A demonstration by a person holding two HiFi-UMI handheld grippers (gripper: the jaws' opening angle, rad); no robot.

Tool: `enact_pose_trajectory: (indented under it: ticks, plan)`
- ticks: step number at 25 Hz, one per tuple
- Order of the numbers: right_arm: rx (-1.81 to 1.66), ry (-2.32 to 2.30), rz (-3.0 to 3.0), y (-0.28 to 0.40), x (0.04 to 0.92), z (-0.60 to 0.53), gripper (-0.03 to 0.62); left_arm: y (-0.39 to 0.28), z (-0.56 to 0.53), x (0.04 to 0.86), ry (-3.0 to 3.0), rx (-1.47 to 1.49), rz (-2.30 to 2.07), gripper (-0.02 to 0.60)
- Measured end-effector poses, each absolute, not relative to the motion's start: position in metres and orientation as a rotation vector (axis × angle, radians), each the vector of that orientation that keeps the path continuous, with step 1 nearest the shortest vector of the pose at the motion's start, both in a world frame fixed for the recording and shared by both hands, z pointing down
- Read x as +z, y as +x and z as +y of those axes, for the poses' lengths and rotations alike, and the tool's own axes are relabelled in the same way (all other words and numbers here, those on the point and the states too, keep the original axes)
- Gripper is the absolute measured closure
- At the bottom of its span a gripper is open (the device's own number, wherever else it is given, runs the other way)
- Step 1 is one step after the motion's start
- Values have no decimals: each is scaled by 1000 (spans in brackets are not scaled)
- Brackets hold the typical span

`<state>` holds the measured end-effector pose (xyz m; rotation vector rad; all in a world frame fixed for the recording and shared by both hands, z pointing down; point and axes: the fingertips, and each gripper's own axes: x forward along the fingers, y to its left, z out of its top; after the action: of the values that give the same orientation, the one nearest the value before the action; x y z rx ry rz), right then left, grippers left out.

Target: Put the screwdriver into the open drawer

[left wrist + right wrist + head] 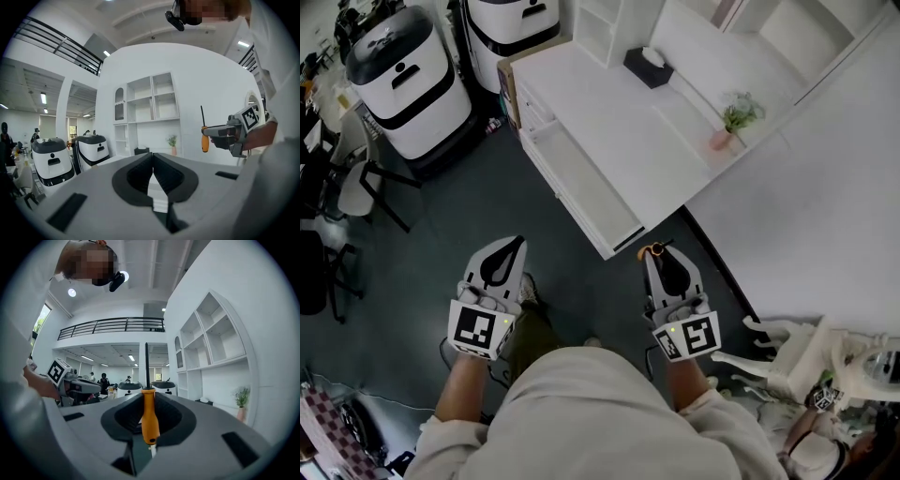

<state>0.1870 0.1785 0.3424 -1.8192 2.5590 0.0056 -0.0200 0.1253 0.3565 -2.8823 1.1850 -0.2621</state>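
In the head view the screwdriver (653, 251) shows only as an orange speck at the tip of the right tongs (660, 254). Its shaft is too small to make out there. The inside of the open drawer (581, 183) is an even white and no detail can be read. The shelf unit (609, 23) and one white machine (511, 28) are cut off by the top edge. The person's elbows are hidden by the torso. The far figures (103, 379) in the right gripper view are too small to tell apart.

A pale beige long-sleeved top (609, 412) is being worn; grey, black-tipped left tongs (514, 246) and right tongs (656, 253) are being marked by black-and-white cubes (478, 328) nearest that top.
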Motion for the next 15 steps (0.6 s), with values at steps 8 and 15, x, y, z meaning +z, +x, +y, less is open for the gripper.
enact_pose_trajectory:
  ticks: [8,15]
  plan:
    - [10,-1933,2503,167,340,95,519,-45,30,351,-2913,-266,1080,577]
    - [19,-2049,2423,143,331,28,519,-75,-48,338,-2946,-258,989,577]
